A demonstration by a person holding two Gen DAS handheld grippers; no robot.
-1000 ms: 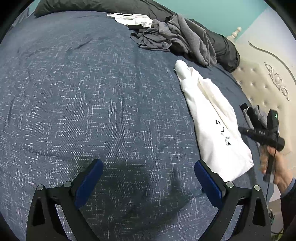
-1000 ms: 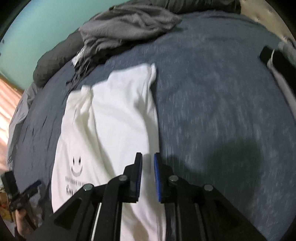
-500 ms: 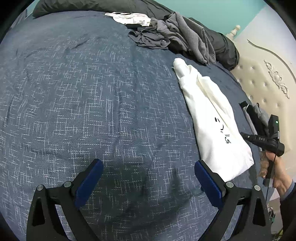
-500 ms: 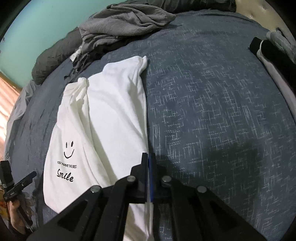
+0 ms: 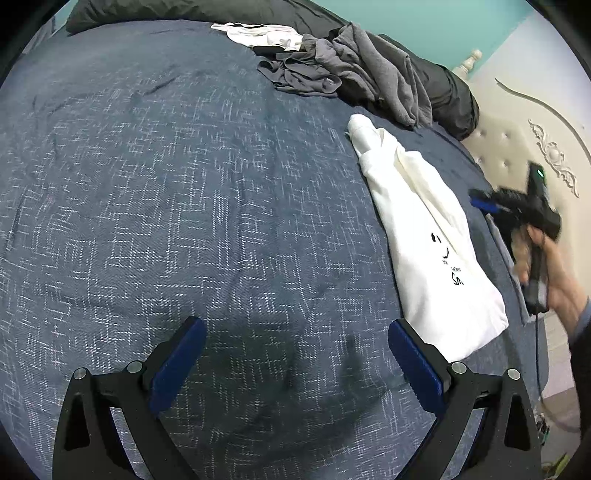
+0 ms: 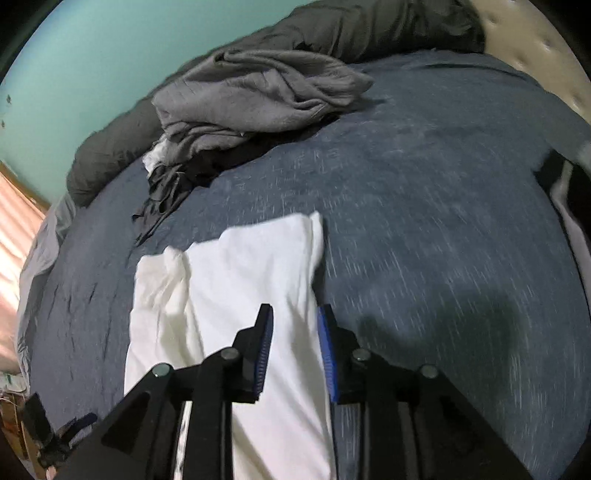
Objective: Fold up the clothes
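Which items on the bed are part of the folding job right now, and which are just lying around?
In play:
- white smiley T-shirt, partly folded
- right gripper, jaws opening above the shirt's edge
- left gripper, open over bare bedspread

Lying about:
- grey clothes pile
- white garment beyond it
- dark pillow

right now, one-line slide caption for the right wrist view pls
Right hand-held gripper, jaws opening, above the long-folded white cotton t-shirt on the navy woven bedspread.
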